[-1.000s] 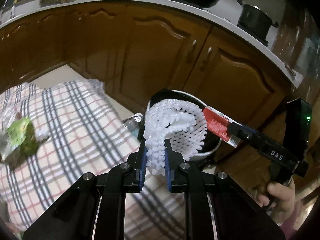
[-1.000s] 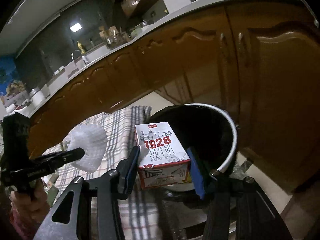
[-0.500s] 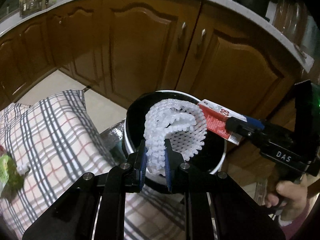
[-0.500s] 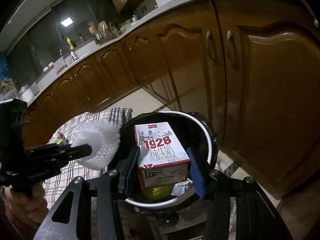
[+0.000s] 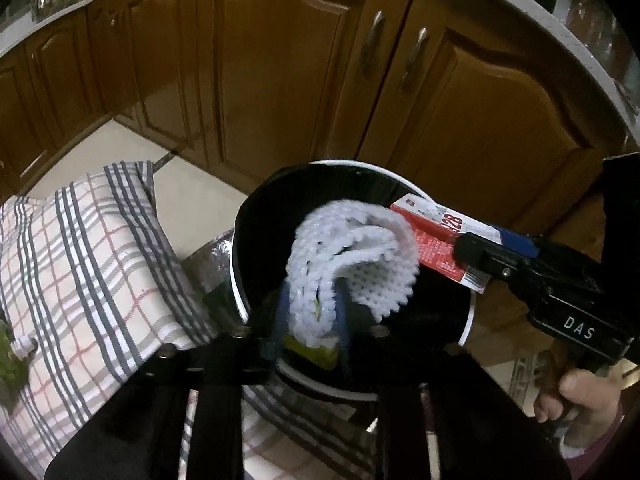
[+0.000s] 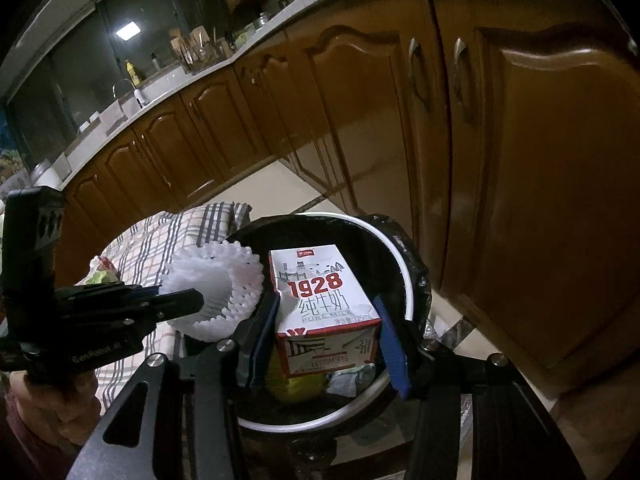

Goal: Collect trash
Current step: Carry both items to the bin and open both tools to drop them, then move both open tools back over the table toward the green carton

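Note:
A black-lined trash bin (image 5: 340, 162) (image 6: 407, 280) with a white rim stands in front of the cabinets. My left gripper (image 5: 312, 312) (image 6: 192, 304) hangs over its mouth, jaws opening. The white foam fruit net (image 5: 360, 248) (image 6: 216, 280) is still between the blue pads, which stand a little off it. My right gripper (image 6: 326, 336) (image 5: 472, 252) is shut on a white and red "1928" milk carton (image 6: 320, 292) (image 5: 436, 236), held upright above the bin's opening. Yellow trash (image 5: 316, 354) (image 6: 296, 384) lies inside the bin.
A checked cloth (image 5: 80, 260) (image 6: 160, 236) lies left of the bin, with a green wrapper (image 5: 8, 360) (image 6: 98, 276) on it. A crumpled foil piece (image 5: 208, 264) sits between cloth and bin. Brown cabinet doors (image 5: 280, 60) rise close behind. A hand (image 5: 580, 396) holds the right gripper.
Both grippers moved from beside the cloth to over the bin's mouth. The left jaws have spread wider around the foam net. The carton stays gripped as before.

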Available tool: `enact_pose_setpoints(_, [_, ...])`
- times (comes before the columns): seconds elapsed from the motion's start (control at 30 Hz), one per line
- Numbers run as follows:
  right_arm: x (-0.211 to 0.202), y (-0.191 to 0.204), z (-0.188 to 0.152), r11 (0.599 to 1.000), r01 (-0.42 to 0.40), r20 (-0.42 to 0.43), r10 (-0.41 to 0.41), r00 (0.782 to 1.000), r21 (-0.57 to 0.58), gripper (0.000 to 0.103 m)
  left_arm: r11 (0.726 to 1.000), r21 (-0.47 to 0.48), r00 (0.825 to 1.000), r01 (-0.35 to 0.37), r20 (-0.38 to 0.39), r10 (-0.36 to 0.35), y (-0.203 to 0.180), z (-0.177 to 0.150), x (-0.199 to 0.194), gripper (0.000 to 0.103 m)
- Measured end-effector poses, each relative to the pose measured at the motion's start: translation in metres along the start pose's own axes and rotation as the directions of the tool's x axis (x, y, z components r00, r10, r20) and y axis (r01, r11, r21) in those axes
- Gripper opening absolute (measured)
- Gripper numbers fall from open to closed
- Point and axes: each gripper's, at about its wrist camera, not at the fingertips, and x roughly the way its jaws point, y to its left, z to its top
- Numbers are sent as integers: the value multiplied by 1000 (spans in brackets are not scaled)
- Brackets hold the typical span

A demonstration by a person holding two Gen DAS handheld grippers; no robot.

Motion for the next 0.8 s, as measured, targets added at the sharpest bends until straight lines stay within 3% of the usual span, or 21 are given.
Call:
enact_pose_setpoints(0.07, [0,-2,2,1000,-6,0,6,1000,13,54,1000,-3,1000,-8,6,8,-1,-2,-2,53])
enact_pose_setpoints(0.1, [0,-4,2,1000,-11,2,11,1000,20,56,1000,-2,1000,-10,17,10,-1,-3,-5,56])
enact_pose_setpoints(0.43, [-21,2,-15,995,-65,74,60,995,70,63,998,-53,995,-22,100,27,18,-33,-39,56])
enact_pose_setpoints(0.8, [-29,56,-46,978,-191,113,181,977,85,73,983,-176,980,-51,180,83,64,-98,-92,56])
